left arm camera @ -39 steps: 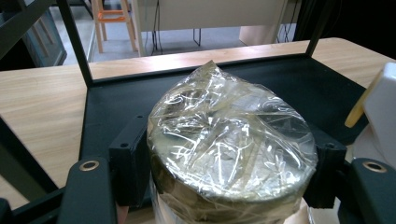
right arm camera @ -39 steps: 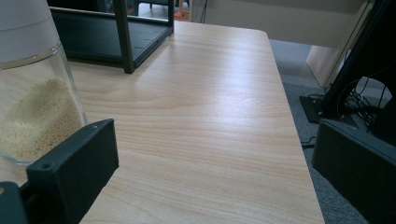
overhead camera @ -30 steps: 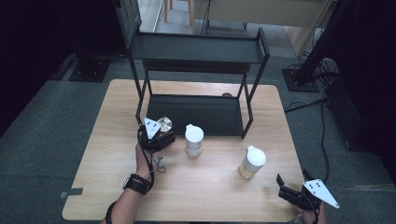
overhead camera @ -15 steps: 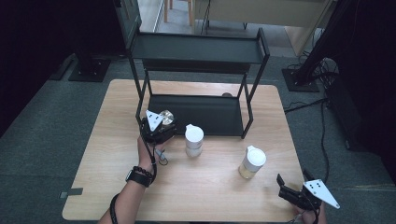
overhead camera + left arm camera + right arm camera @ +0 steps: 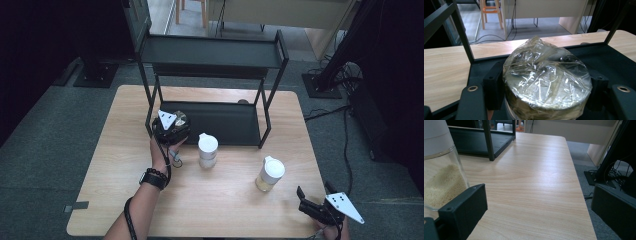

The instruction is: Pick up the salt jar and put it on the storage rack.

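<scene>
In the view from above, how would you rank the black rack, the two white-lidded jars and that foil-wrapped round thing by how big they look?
1. Black rack, by far the largest.
2. The two white-lidded jars: they look about alike, so no ranking.
3. The foil-wrapped round thing looks smallest, but the left gripper holding it covers part of it.

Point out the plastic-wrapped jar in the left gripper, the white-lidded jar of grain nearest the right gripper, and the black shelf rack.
plastic-wrapped jar [image 5: 546, 75], left gripper view, on its wrapped top.
white-lidded jar of grain [image 5: 270, 174], high view, on its lid.
black shelf rack [image 5: 235, 122], high view, on its bare lower tray.
</scene>
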`<state>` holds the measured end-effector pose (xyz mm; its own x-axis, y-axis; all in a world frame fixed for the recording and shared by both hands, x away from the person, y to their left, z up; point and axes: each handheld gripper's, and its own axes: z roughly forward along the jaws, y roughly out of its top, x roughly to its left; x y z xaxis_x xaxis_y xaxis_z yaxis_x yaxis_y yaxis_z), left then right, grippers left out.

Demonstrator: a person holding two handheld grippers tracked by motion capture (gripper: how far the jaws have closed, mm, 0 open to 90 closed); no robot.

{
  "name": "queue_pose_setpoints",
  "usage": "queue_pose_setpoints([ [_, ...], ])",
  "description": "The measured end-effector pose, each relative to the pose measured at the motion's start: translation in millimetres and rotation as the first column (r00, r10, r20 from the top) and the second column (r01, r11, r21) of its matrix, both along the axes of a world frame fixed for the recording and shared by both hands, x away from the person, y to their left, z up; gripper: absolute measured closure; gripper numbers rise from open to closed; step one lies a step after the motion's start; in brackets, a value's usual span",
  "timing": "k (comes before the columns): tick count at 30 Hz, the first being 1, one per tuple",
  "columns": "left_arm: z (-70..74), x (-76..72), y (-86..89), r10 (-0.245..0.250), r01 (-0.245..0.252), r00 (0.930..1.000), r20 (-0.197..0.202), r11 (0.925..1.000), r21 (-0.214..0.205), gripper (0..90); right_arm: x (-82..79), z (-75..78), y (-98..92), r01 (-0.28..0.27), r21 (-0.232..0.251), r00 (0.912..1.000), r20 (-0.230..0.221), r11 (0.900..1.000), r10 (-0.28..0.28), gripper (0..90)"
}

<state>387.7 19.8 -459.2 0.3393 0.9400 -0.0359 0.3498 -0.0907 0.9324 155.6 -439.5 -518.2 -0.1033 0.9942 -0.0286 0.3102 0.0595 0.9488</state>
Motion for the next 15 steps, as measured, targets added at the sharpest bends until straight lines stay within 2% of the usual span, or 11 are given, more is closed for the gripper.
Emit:
queue_pose_setpoints([
  [6,-1.8,9.0,-4.8,0.01,-0.01,0.9999,-0.002,0.9997,0.021,33.0,-0.3,0.0,-0.2,-0.001,0.002,1.0,0.002,1.0,0.001,0.2],
  [15,-1.4,18.3,-9.0,0.022,-0.022,0.9997,0.008,0.9995,0.023,33.3,-0.3,0.0,-0.3,-0.003,0.003,1.0,0.003,1.0,0.003,0.1],
])
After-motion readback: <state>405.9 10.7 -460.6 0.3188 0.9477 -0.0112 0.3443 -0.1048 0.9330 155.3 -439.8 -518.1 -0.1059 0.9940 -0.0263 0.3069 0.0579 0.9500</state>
